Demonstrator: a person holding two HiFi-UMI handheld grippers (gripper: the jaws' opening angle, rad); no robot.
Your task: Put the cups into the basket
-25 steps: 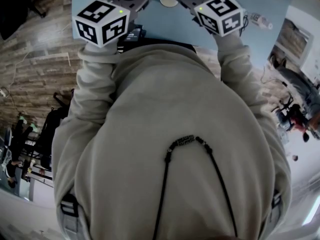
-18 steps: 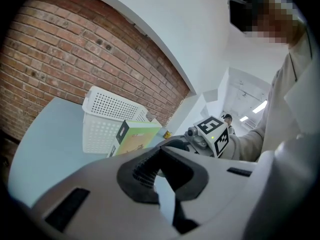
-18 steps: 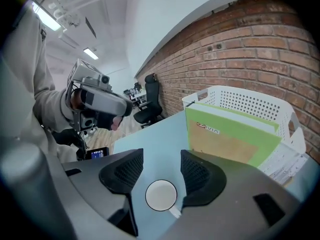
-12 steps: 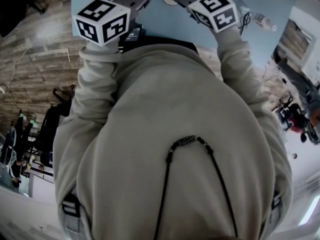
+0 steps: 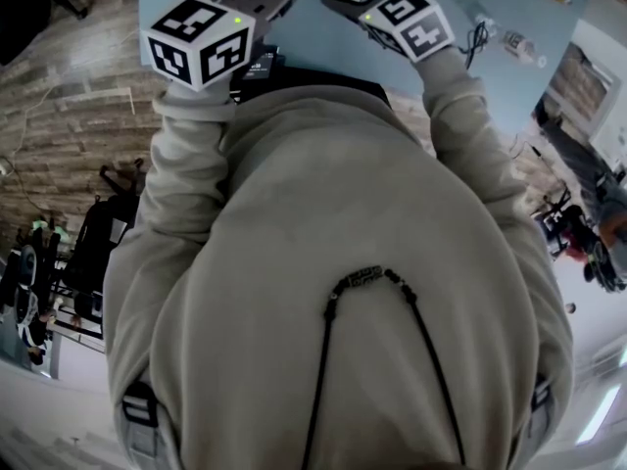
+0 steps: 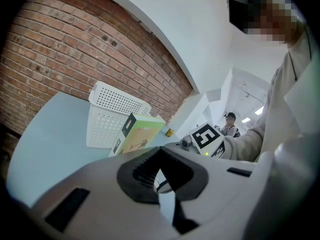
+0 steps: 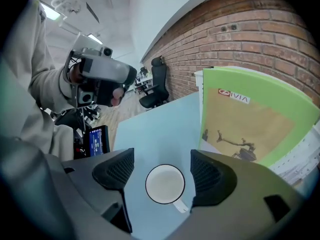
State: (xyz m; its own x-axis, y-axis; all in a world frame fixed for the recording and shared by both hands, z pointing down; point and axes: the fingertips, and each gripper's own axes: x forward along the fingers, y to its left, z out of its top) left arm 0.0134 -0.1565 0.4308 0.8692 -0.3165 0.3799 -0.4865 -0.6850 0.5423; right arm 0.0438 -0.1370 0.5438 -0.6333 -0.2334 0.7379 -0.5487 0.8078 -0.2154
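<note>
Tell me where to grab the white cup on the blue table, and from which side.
Grip the cup across its round wall from above: it stands upright, mouth up. Stay off the handle, which juts toward the lower right in the right gripper view. The jaws of the right tool have just been opening; the cup shows between them, untouched.

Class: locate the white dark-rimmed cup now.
Right gripper view: the cup stands on the light blue table between the right gripper's open jaws, left of a green box.
</note>
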